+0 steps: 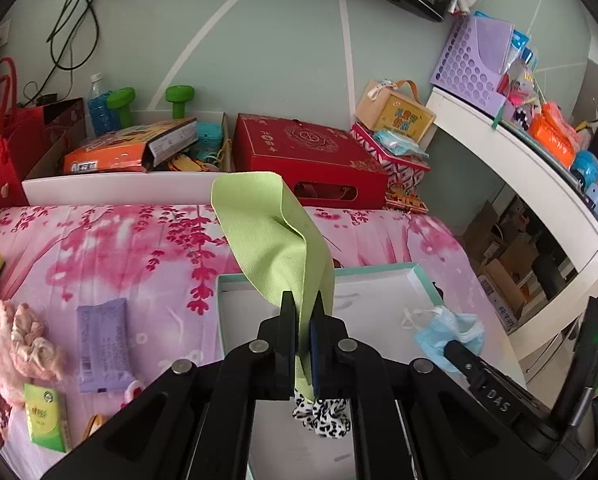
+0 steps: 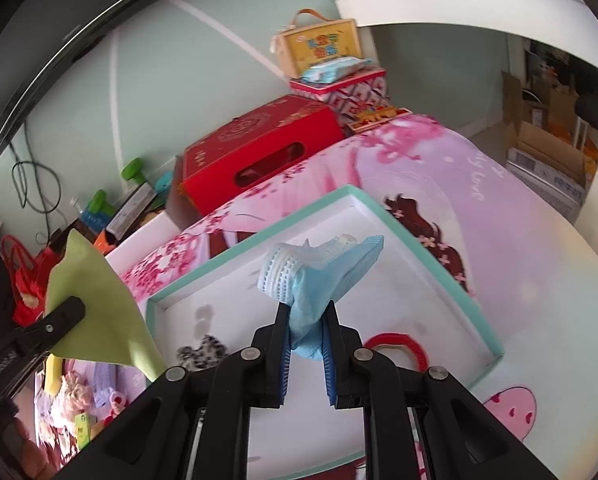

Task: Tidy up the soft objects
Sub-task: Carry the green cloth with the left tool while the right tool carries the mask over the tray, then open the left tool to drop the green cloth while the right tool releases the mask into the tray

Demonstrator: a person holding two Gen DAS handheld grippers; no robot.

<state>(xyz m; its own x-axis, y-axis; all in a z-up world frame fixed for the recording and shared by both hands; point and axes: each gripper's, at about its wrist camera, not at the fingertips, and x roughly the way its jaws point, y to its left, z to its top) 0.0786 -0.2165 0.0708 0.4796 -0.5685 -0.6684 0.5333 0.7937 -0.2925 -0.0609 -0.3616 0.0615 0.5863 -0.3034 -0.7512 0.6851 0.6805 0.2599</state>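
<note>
Left gripper (image 1: 303, 300) jaws clamped tight, right gripper (image 2: 307, 308) jaws likewise, both angled downward

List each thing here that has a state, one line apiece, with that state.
left tongs: shut on the green cloth
green cloth: held up, draped, above the tray
right tongs: shut on the face mask
face mask: crumpled, lifted over the tray
tray: open, holding a spotted scrunchie
spotted scrunchie: lying in the tray
red box: closed, on the bed
</note>
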